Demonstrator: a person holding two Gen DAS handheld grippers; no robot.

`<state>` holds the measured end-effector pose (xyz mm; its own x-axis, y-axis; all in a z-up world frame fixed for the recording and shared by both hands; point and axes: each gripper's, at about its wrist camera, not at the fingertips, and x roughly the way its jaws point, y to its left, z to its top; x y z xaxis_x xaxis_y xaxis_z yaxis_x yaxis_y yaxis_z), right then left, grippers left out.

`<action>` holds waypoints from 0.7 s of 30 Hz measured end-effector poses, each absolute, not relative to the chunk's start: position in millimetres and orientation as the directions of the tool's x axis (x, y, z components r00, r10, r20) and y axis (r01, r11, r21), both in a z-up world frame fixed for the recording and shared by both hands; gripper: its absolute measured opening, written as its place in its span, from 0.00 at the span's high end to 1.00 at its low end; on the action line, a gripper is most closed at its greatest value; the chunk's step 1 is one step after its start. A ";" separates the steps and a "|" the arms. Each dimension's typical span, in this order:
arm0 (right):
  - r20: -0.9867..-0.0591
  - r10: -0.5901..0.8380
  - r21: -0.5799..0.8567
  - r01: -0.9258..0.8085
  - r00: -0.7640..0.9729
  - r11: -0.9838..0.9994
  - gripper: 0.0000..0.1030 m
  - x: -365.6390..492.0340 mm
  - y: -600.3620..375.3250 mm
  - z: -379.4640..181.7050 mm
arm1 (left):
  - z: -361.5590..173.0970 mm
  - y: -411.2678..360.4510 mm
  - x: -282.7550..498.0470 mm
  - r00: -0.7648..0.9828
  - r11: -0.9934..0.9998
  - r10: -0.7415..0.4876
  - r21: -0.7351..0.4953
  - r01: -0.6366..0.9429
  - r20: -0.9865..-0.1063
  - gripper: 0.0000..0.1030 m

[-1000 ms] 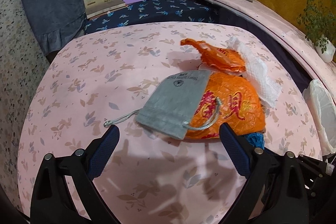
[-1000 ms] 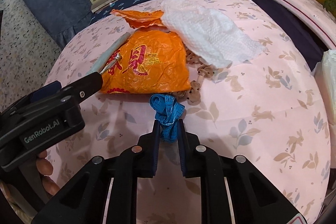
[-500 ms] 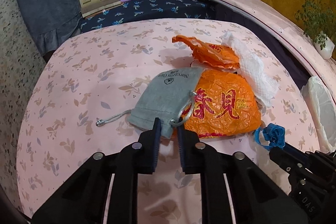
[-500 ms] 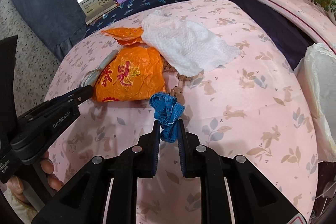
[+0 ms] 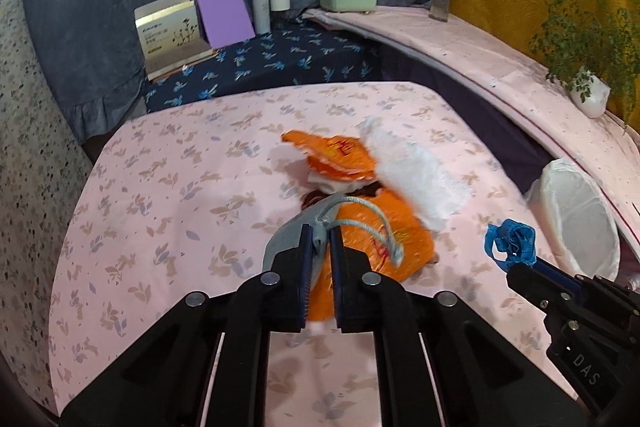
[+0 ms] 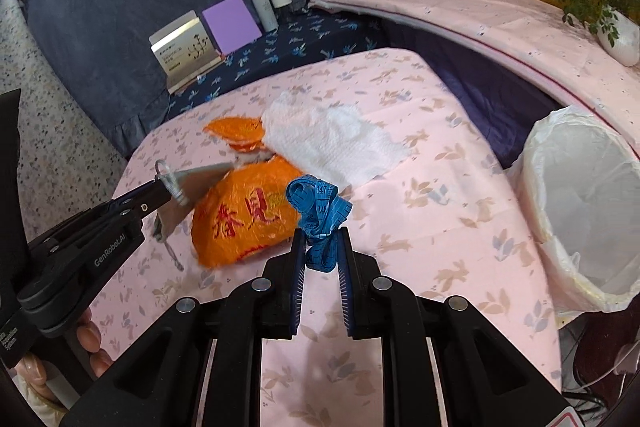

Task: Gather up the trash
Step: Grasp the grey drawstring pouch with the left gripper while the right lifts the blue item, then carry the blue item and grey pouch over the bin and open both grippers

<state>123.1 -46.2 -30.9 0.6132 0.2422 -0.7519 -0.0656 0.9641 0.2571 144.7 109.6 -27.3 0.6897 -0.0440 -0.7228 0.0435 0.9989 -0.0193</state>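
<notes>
Grey pouch and blue tape hang lifted above orange bag.

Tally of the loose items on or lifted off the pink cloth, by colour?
Orange: 2, the large orange bag and the small orange wrapper
White: 1, the paper towel
Grey: 1, the drawstring pouch
Blue: 1, the tape measure
Total: 5
</notes>
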 end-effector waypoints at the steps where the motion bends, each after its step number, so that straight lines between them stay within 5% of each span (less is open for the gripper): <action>1: -0.746 0.239 0.258 -0.061 0.622 0.964 0.85 121.4 -50.6 -27.4 | -23.0 104.2 142.9 0.696 0.998 -0.049 -0.017 0.053 -0.716 0.92; 21: -0.681 0.122 0.298 0.121 0.722 0.947 0.85 93.8 -168.1 -0.3 | 15.0 -39.6 135.0 0.705 0.951 -0.223 0.008 0.309 -0.673 0.92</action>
<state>93.8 -168.1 -0.3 0.7216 0.1222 -0.6814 0.1215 0.9467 0.2984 135.0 -39.6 15.0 0.7053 -0.2231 -0.6729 0.3087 0.9511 0.0083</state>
